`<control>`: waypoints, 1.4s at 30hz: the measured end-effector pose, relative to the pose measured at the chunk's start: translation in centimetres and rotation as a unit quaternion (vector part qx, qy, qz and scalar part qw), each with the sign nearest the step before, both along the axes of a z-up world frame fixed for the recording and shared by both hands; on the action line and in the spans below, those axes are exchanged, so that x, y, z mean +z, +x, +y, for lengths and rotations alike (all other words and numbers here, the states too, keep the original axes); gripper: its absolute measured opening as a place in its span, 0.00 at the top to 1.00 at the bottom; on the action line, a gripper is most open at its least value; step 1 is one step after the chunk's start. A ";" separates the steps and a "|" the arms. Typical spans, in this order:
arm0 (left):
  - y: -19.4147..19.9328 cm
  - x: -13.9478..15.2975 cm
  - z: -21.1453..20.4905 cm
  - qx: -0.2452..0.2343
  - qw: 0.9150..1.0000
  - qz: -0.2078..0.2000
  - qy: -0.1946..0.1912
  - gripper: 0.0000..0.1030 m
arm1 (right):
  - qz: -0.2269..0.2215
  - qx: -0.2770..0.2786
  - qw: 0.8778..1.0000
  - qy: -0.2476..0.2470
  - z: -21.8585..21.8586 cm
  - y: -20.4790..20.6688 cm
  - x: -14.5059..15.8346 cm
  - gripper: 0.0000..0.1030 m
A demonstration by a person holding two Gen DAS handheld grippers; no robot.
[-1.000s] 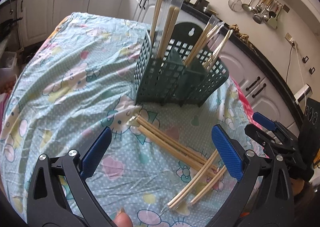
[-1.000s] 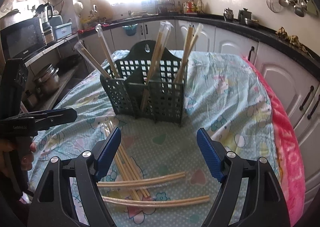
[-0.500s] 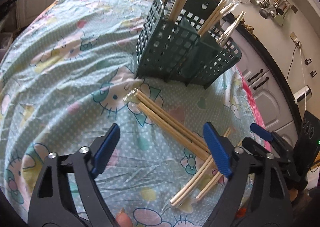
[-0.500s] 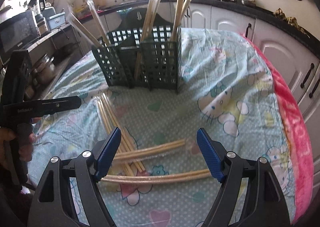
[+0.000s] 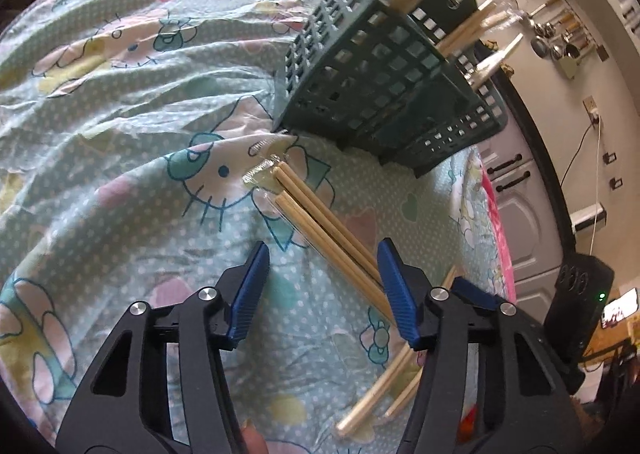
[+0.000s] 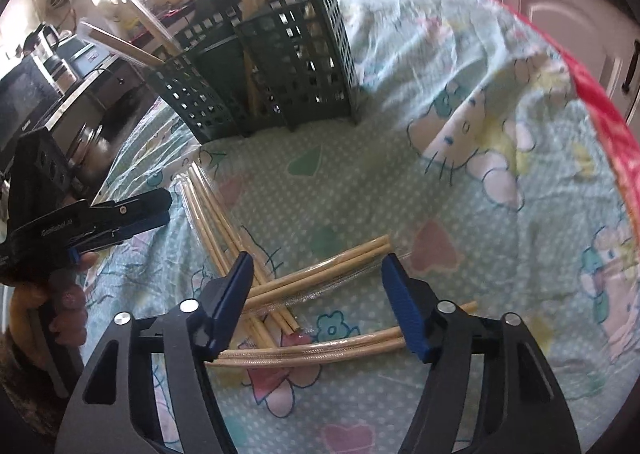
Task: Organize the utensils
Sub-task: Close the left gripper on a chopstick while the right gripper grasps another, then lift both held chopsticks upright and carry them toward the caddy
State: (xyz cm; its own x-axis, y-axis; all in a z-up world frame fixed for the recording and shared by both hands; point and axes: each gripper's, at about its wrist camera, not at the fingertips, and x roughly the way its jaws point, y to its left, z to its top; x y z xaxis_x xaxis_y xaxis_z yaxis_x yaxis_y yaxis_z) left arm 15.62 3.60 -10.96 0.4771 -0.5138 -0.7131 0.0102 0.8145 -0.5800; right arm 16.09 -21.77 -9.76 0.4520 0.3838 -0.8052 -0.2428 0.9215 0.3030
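Two wrapped chopstick pairs [image 5: 332,230] lie side by side on the cartoon-print cloth [image 5: 120,125]. My left gripper [image 5: 326,286] hangs low over their middle, its jaws closing; the sticks run under the right pad, untouched. Two more pairs lie crosswise. The upper crosswise pair [image 6: 320,274] sits between the closing jaws of my right gripper [image 6: 320,296], the pads clear of it. The lower pair [image 6: 312,352] passes under that gripper's fingers. A green slotted caddy [image 6: 272,73] behind holds several upright chopsticks. The left gripper [image 6: 162,209] shows at the left of the right wrist view.
White cabinets [image 5: 516,189] and a dark counter run behind the table. A pink-red cloth [image 6: 600,125] marks the table's right edge. Ladles and strainers [image 5: 560,45] hang on the wall. A microwave [image 6: 20,101] stands at the far left.
Both grippers have sunk toward the loose chopsticks and tipped further down. The jaws of both have narrowed, the left more. The caddy now looms larger.
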 end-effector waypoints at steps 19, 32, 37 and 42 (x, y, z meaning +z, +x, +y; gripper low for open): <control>1.9 -1.8 3.4 0.047 0.998 0.016 -0.047 0.86 | 0.042 -0.054 0.997 0.045 -0.6 3.8 -1.0 0.67; 2.2 -1.8 4.6 0.050 0.997 0.018 -0.057 0.96 | 0.044 -0.065 0.996 0.048 -1.6 4.9 -1.0 0.81; 2.0 -1.0 5.3 0.063 0.997 0.006 -0.050 0.98 | 0.039 -0.062 0.996 0.043 -0.9 5.7 -0.8 0.85; 1.2 0.9 7.0 0.081 0.995 -0.019 -0.048 0.98 | 0.031 -0.051 0.997 0.046 -0.1 6.0 -0.2 0.86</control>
State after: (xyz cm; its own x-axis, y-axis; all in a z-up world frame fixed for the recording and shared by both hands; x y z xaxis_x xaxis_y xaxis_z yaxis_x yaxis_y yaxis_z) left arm 16.87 10.64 -10.11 0.5856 -0.4921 -0.6441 -0.0933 0.7484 -0.6567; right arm 22.11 -21.90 -9.96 0.4435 0.4124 -0.7958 -0.1273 0.9078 0.3995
